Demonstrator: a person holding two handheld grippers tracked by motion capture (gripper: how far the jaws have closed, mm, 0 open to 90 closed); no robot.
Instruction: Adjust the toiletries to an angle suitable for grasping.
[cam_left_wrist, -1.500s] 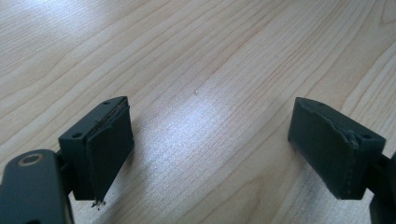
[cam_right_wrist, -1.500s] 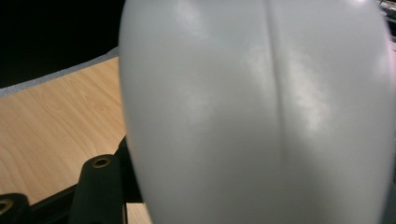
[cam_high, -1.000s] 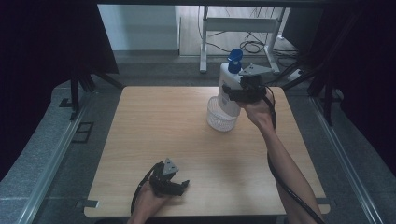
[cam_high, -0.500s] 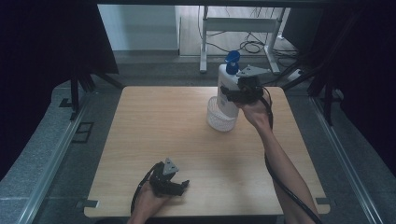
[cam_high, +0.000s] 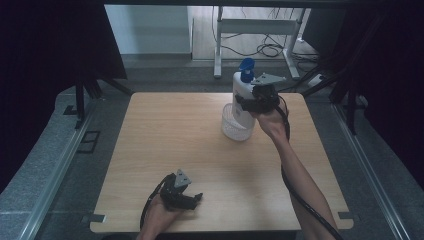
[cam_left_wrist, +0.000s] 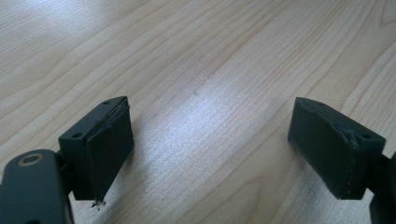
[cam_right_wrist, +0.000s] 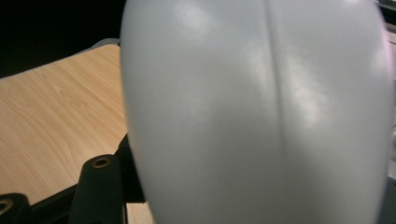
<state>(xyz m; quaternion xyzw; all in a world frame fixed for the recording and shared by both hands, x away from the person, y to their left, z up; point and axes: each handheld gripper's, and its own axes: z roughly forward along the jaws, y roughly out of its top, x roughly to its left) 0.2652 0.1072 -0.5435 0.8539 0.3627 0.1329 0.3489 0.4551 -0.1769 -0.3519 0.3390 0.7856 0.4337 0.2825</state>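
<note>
While the high view shows the right claw (cam_high: 250, 102) clamping the white bottle (cam_high: 242, 95), the left claw (cam_left_wrist: 210, 149) gapes apart.

We see bare forearms, no sleeves; each black tool (cam_high: 182, 192) (cam_high: 252, 100) carries a grey three-cornered plate, trails a black cable, shows brass-ringed screw holes, worn pads (cam_left_wrist: 109, 149)

I see a white bottle (cam_high: 242, 100) with a blue cap (cam_high: 246, 67), its lower end in a clear, finely ribbed cup (cam_high: 234, 130). My right gripper (cam_high: 252, 102) and left gripper (cam_high: 192, 200) are black, each topped by a grey plate. The table (cam_high: 190, 135) is pale wood with a streaky grain, and the floor (cam_high: 50, 165) is speckled grey.
</note>
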